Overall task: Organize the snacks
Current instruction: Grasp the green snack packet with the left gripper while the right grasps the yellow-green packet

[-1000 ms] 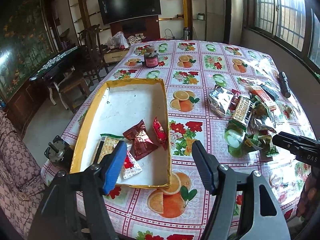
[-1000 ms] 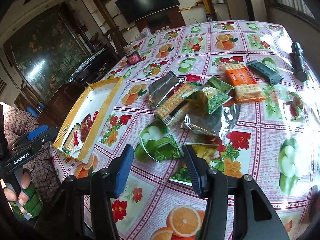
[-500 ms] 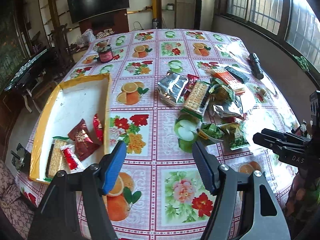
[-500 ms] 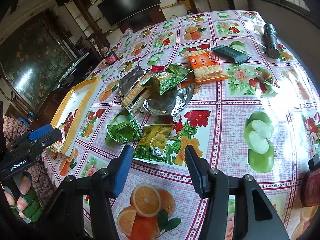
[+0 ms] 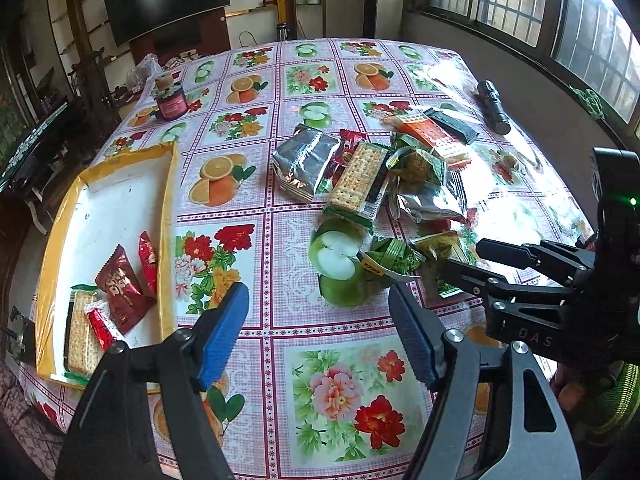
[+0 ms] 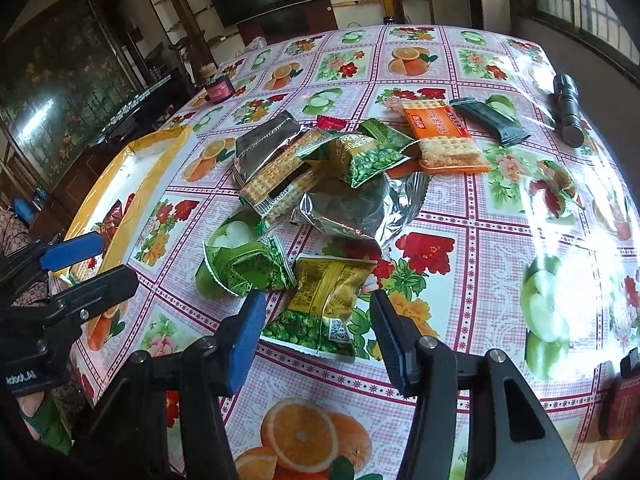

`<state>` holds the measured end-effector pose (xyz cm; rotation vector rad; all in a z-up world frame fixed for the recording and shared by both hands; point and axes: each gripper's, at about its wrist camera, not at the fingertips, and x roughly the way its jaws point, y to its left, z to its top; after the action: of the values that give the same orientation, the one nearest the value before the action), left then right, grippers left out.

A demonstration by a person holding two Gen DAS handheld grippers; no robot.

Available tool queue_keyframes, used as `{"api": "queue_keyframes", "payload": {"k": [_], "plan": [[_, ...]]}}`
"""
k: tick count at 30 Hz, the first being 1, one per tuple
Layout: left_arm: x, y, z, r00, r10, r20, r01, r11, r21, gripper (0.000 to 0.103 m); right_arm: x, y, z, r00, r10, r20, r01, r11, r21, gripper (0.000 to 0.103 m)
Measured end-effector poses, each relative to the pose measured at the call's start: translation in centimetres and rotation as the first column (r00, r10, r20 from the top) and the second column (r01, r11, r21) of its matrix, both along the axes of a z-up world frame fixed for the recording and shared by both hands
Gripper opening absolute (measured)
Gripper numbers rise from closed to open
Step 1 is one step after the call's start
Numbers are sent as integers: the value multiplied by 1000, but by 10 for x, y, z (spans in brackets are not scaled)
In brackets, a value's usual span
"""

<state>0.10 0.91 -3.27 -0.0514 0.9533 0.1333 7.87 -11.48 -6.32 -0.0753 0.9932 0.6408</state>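
A yellow-rimmed white tray (image 5: 170,200) at the table's left holds a dark red packet (image 5: 120,288), a cracker pack (image 5: 80,332) and small red packets. The snack pile lies mid-table: a cracker pack (image 5: 358,180), a silver bag (image 5: 308,164), a green packet (image 6: 248,268) and an orange cracker pack (image 6: 440,132). My left gripper (image 5: 316,322) hovers over bare cloth between tray and pile, its jaws opening with nothing between them. My right gripper (image 6: 318,322) is open, low over a yellow pea packet (image 6: 332,296) that lies between its fingers, pads not pressing on it.
A black torch (image 6: 568,108) and a dark green bar (image 6: 490,118) lie at the far right. A dark jar (image 5: 172,100) stands at the far left. The right gripper's fingers (image 5: 480,268) reach in beside the pile. Chairs and a low table stand past the left edge.
The left gripper has swung right, from over the tray to the cloth beside the pile, and its jaws stand a little wider. The right gripper has come down closer to the yellow packet.
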Motion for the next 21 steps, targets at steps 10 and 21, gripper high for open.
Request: {"api": "queue_keyframes", "payload": {"k": [10,21], "plan": [[37,-26,-16,990,-134,-48,133,991,-15,79,4,-20,-3,999,-27,44,30,997,-68,30],[68,-43,-57,977,-147,-155,144,989,-34,44,6,-55,16,996,-81,37,79,996,38,30]]}}
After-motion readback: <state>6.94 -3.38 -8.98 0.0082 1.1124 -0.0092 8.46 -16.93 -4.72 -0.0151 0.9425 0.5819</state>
